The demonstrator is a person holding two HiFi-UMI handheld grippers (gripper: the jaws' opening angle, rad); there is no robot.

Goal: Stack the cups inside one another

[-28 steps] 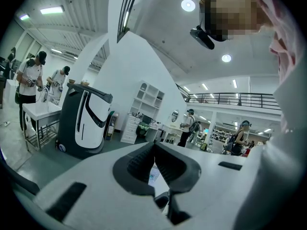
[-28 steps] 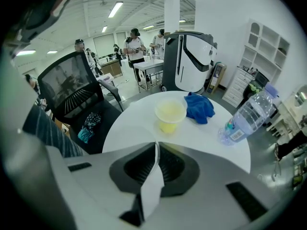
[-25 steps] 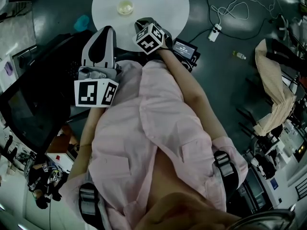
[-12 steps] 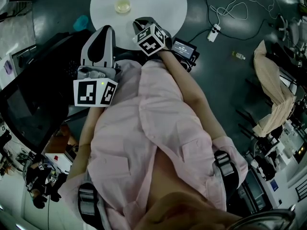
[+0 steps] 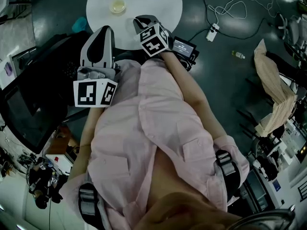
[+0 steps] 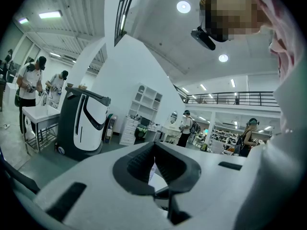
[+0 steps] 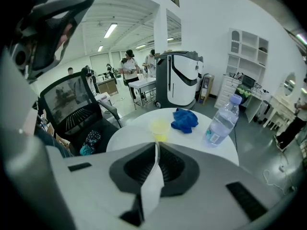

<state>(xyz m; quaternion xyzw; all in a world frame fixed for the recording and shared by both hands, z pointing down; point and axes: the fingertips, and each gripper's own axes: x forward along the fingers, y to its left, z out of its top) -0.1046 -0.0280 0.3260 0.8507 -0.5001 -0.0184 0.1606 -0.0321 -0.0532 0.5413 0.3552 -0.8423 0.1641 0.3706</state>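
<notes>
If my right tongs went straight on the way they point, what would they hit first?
Most likely the yellow cup on the round white table, straight ahead; depth is hard to judge.

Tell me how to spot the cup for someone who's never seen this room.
Look at the round white table. Three things sit on it: a blue cloth, a clear bottle and the cup. The cup is the only yellow one, left of the cloth.

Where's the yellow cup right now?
The yellow cup stands on the round white table, just left of the blue cloth in the right gripper view, with the water bottle further right.
</notes>
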